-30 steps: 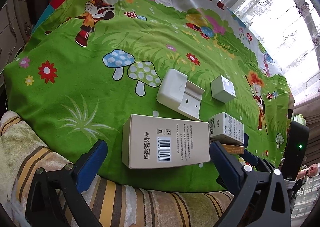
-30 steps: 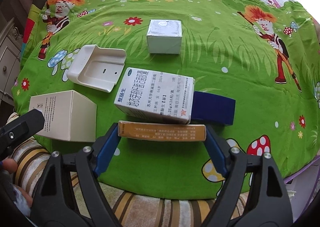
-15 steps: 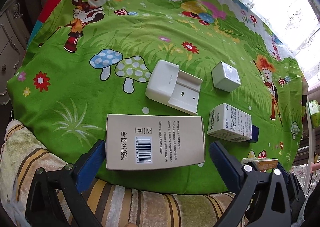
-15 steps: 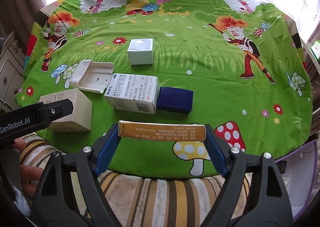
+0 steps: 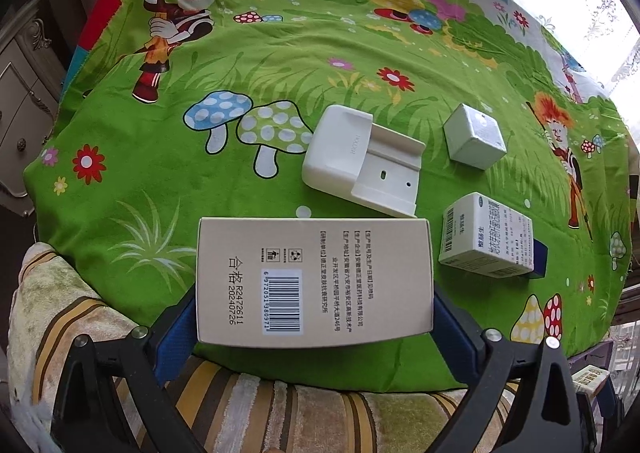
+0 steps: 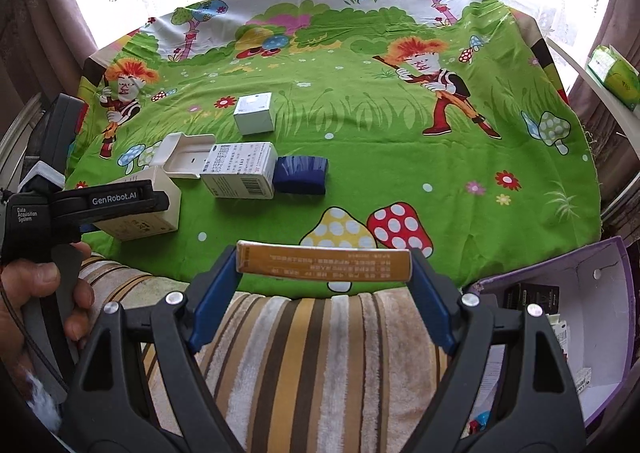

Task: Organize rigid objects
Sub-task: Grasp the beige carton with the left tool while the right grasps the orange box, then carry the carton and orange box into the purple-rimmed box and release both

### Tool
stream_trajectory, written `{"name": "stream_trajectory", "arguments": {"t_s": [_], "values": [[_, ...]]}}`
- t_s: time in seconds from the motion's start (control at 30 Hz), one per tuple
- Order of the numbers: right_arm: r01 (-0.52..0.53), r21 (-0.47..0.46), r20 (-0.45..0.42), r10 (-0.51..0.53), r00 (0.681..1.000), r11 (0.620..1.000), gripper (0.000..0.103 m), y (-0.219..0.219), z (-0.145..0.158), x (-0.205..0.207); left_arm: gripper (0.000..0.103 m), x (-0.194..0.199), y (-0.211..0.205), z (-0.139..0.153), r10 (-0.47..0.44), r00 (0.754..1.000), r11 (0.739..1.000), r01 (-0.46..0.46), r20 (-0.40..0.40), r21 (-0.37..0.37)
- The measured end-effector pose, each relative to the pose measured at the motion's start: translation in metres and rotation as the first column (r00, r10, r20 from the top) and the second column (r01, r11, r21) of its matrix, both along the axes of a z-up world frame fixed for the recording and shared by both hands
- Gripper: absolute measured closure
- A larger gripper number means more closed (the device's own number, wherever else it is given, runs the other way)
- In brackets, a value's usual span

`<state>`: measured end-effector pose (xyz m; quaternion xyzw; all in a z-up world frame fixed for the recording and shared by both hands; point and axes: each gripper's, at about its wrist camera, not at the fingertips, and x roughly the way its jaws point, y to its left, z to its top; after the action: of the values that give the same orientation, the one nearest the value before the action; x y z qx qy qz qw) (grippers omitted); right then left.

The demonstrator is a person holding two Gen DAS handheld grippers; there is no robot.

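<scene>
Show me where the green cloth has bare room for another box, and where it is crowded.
Free: the cloth's whole right half, from the dark blue box across to its right edge, and the far strip behind the small white cube. Crowded: the near-left corner, where the white holder, medicine box, blue box and large beige box cluster.

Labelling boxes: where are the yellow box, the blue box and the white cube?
yellow box (image 6: 324,262), right wrist view, front face.
blue box (image 6: 301,174), right wrist view, front side.
white cube (image 5: 474,136), left wrist view, top face.
</scene>
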<state>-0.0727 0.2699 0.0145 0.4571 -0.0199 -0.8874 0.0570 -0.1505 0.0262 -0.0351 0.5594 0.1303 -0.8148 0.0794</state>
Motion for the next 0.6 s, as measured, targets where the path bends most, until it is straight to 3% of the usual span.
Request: {"name": "stream_trajectory", "arguments": {"t_s": [0.17, 0.37, 0.47, 0.6], "values": [[0.056, -0.017, -0.007, -0.056, 0.998, 0.998, 0.019, 0.033, 0.004, 0.019, 0.002, 0.012, 0.021, 0.020, -0.087, 0.992, 0.994, 0.092, -0.088, 0.057], [0.130, -0.025, -0.005, -0.130, 0.991, 0.991, 0.019, 0.082, 0.005, 0.050, 0.002, 0.032, 0.069, 0.044, -0.235, 0.954, 0.958, 0.260, -0.187, 0.119], [0.177, -0.018, 0.004, -0.177, 0.984, 0.984, 0.019, 0.109, 0.002, 0.068, 0.002, 0.044, 0.104, 0.055, -0.343, 0.911, 0.916, 0.378, -0.228, 0.132], [0.249, -0.007, 0.019, -0.249, 0.968, 0.968, 0.019, 0.147, -0.003, 0.090, 0.002, 0.063, 0.151, 0.070, -0.486, 0.831, 0.837, 0.531, -0.270, 0.131]]}}
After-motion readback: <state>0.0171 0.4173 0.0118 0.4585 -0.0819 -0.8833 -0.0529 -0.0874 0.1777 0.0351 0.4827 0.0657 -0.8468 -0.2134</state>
